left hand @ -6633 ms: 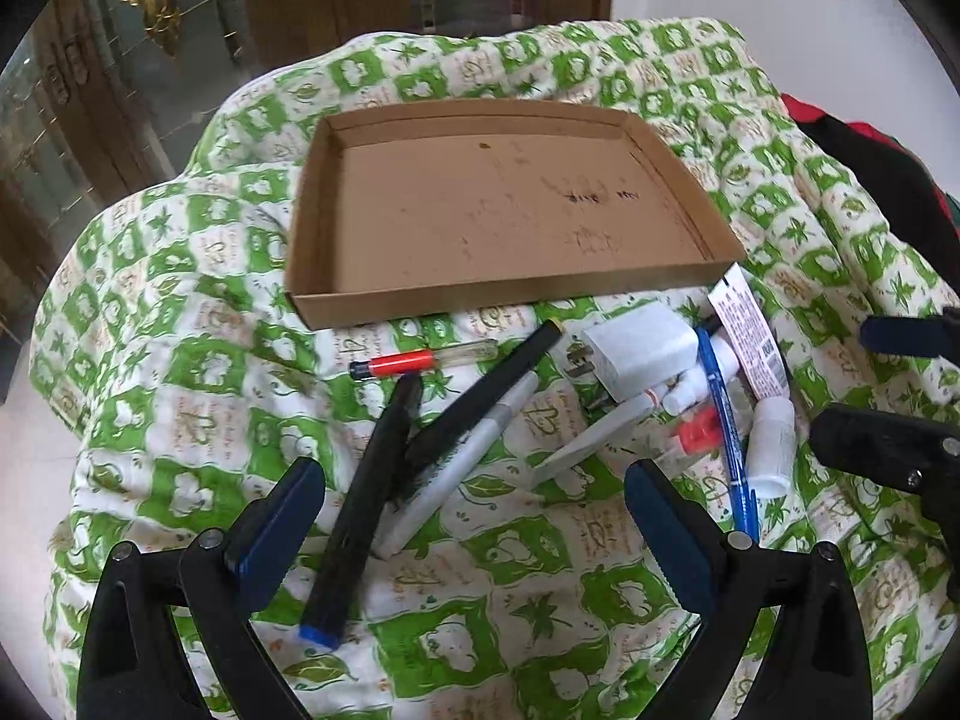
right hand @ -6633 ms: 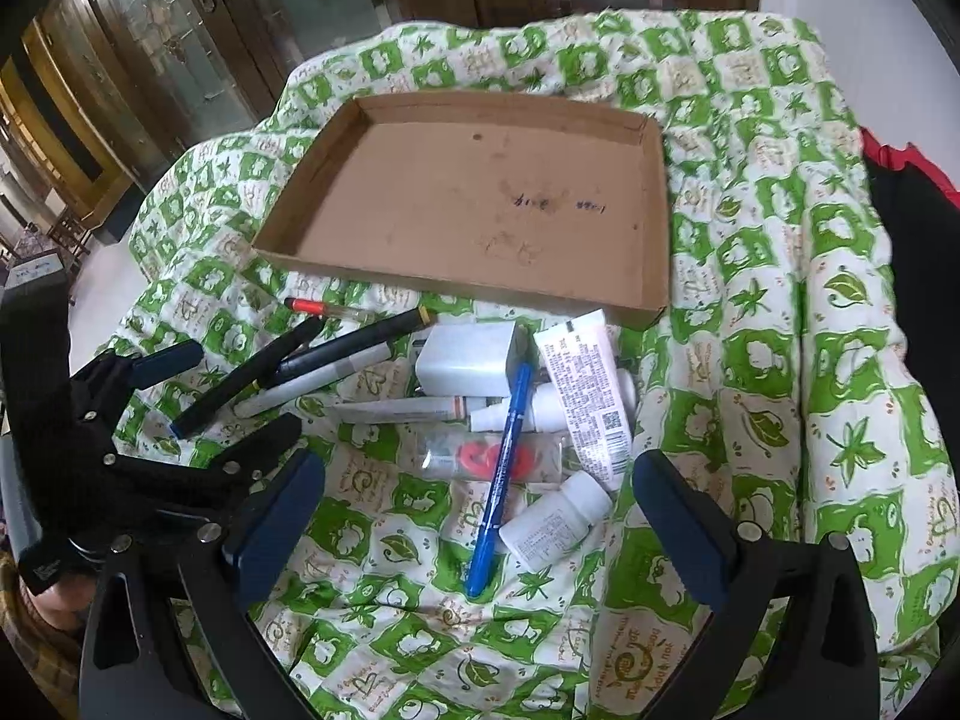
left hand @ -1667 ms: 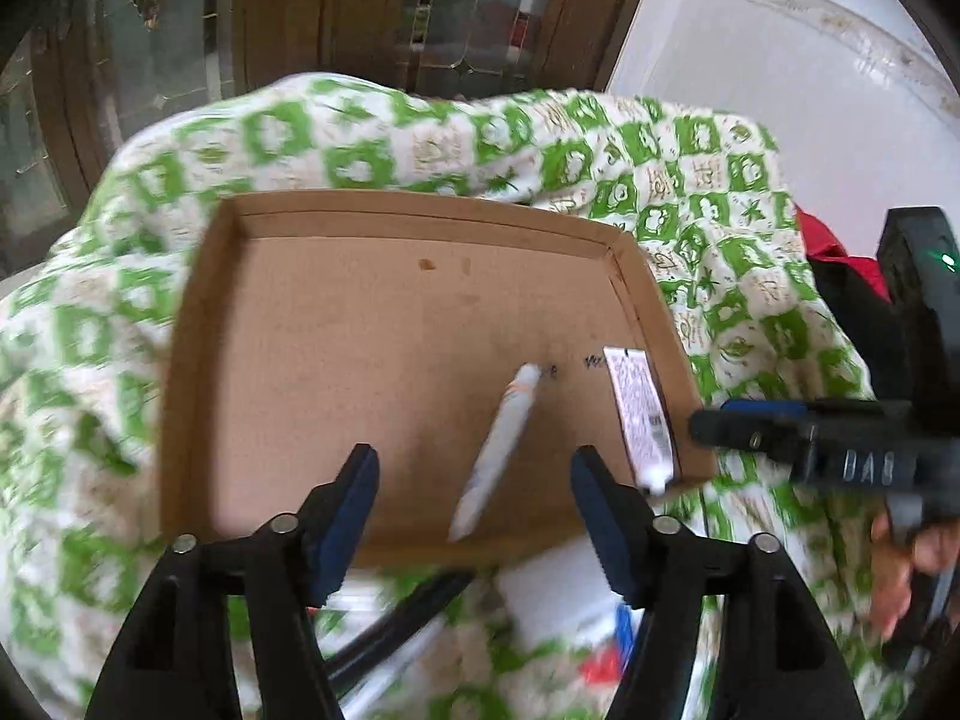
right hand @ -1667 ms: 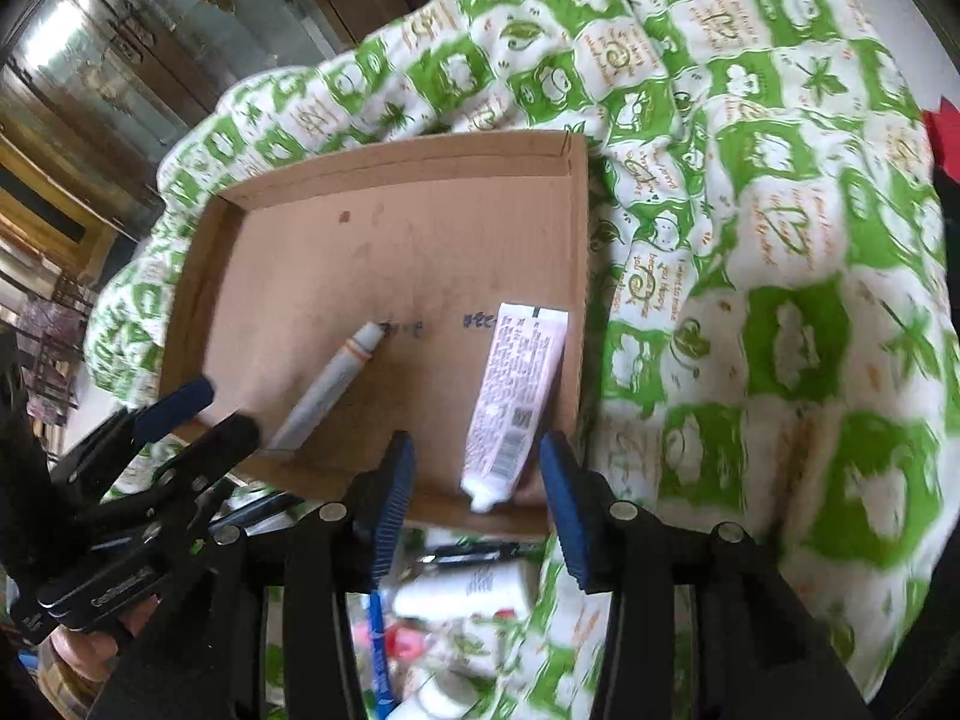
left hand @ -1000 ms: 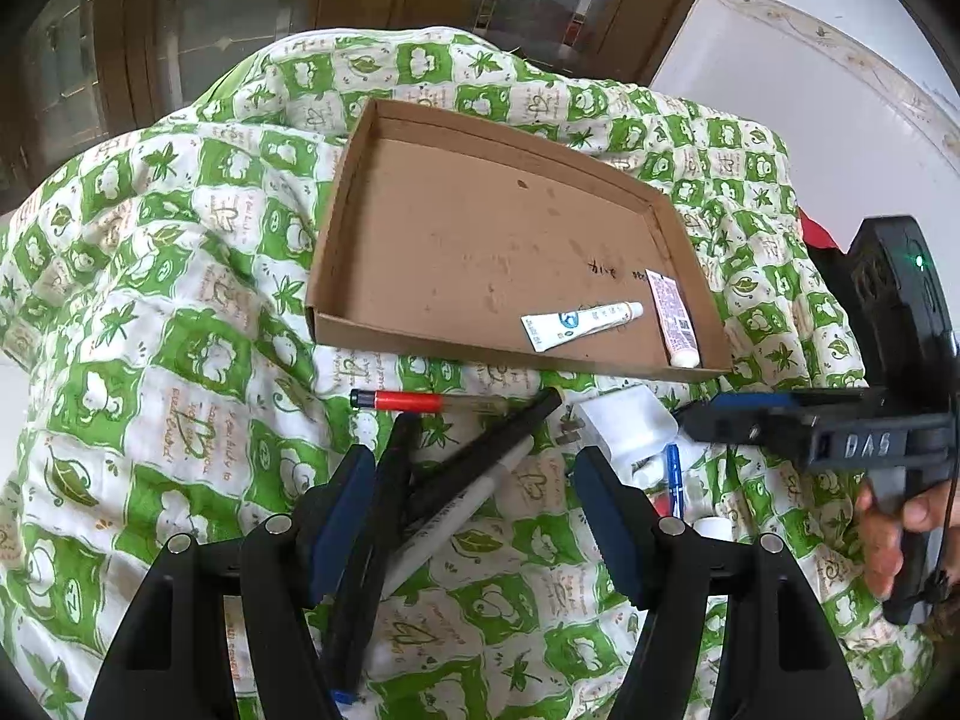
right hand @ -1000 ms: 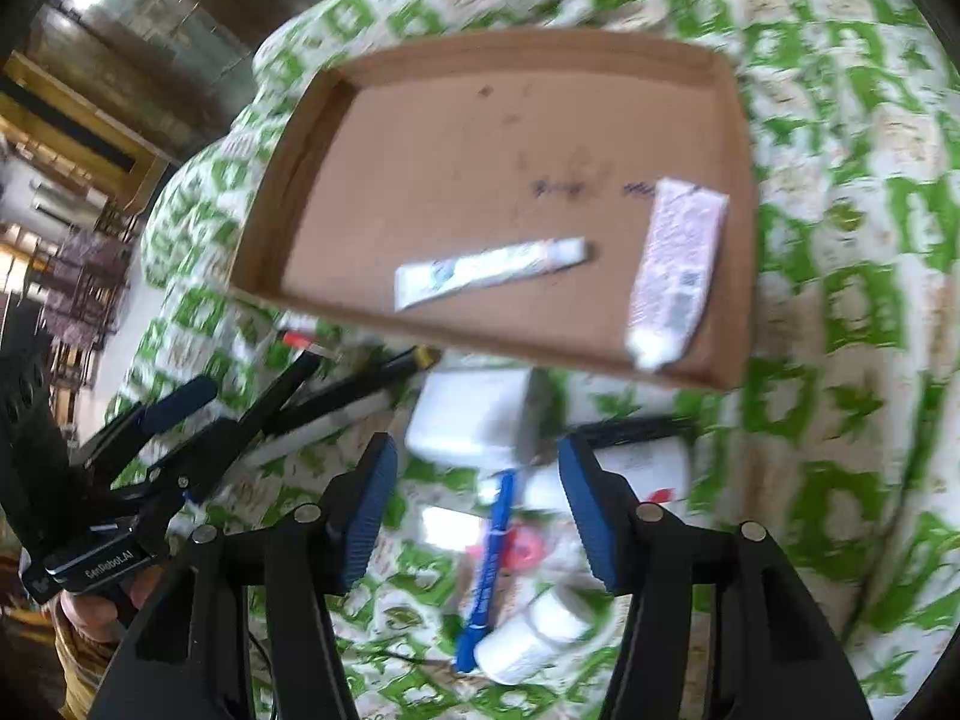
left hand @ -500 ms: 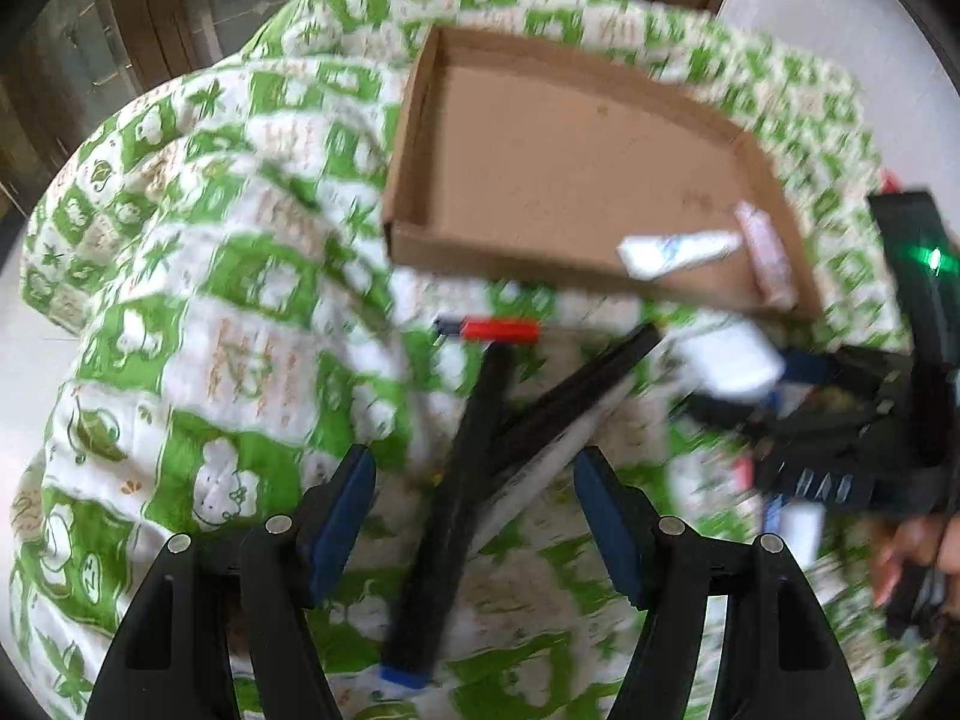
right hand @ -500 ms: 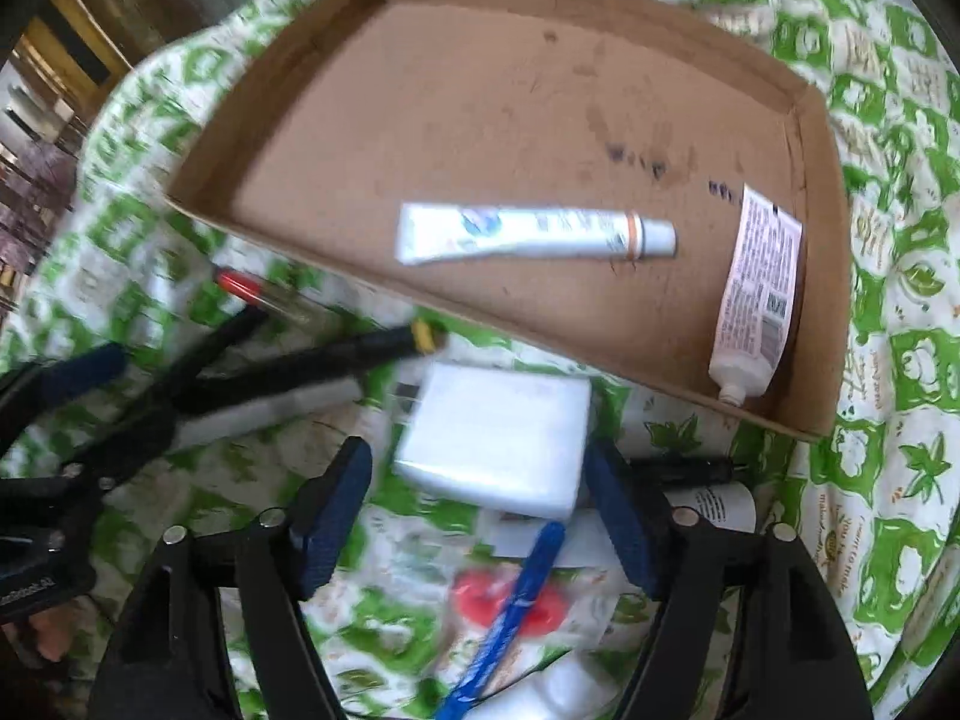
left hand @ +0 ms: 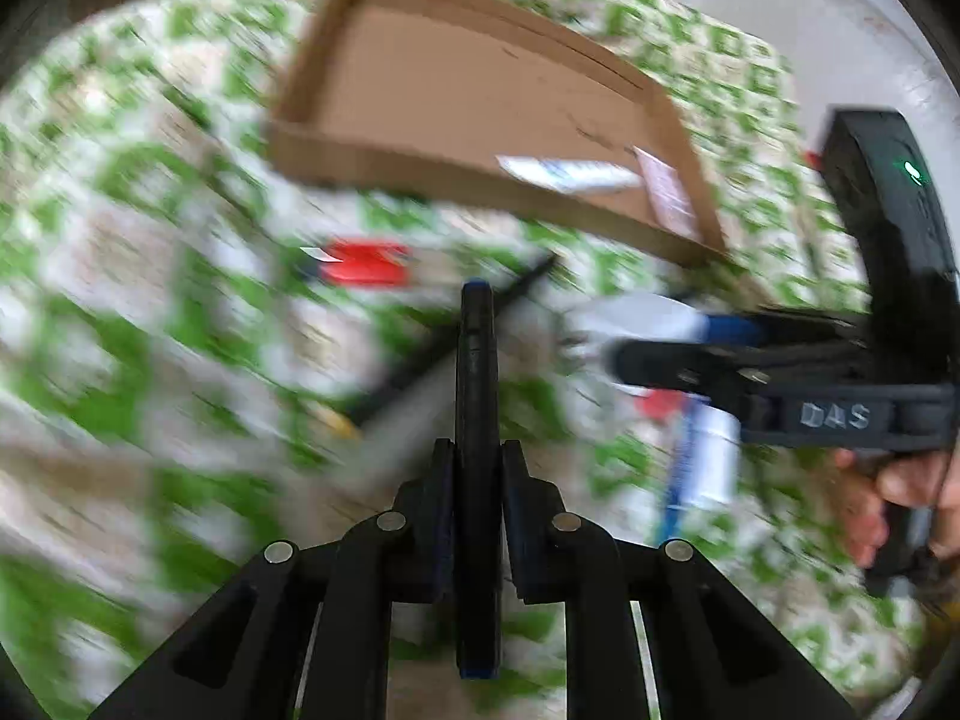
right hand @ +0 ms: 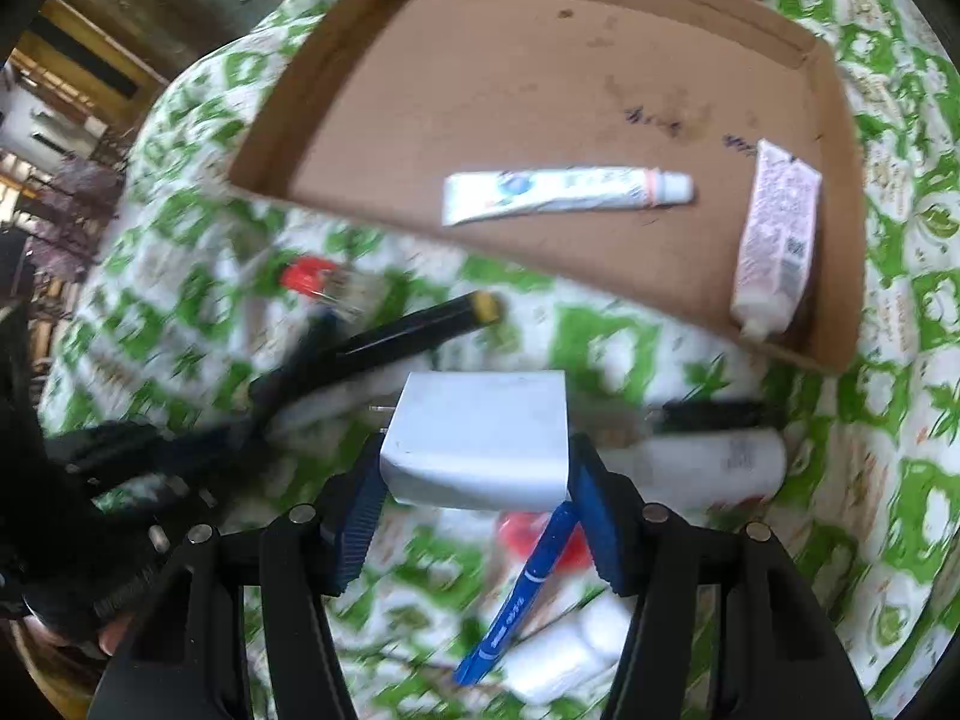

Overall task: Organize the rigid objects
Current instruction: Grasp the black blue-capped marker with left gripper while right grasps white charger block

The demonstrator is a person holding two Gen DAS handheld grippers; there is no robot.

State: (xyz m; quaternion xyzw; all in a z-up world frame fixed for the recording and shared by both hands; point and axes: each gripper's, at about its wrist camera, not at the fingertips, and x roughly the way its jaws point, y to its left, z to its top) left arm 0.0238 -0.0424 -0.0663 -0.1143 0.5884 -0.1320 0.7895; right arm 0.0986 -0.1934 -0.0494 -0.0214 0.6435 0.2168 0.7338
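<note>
My left gripper (left hand: pixel 477 480) is shut on a black marker (left hand: pixel 477 348) with a blue end, which runs straight up between the pads. The jaws of my right gripper (right hand: pixel 474 480) are closing on a white charger block (right hand: pixel 480 426), one blue pad against each of its sides. The cardboard tray (right hand: pixel 288 114) lies beyond on the green-and-white cloth. It holds a white tube (right hand: pixel 558 192) and a pink-labelled tube (right hand: pixel 774 234). The left wrist view is heavily blurred; it shows the tray (left hand: pixel 420 174) and the right gripper (left hand: pixel 660 348) at the right.
Loose on the cloth near the tray lie a black marker with a yellow end (right hand: pixel 420 324), a red-capped pen (right hand: pixel 309 276), a blue pen (right hand: pixel 522 594) and a white bottle (right hand: pixel 702 462). A hand (left hand: pixel 900 480) grips the right tool's handle.
The left jaws have gone from wide apart to shut on the black marker. The right gripper has dropped closer, and its pads now meet the charger block's sides.
</note>
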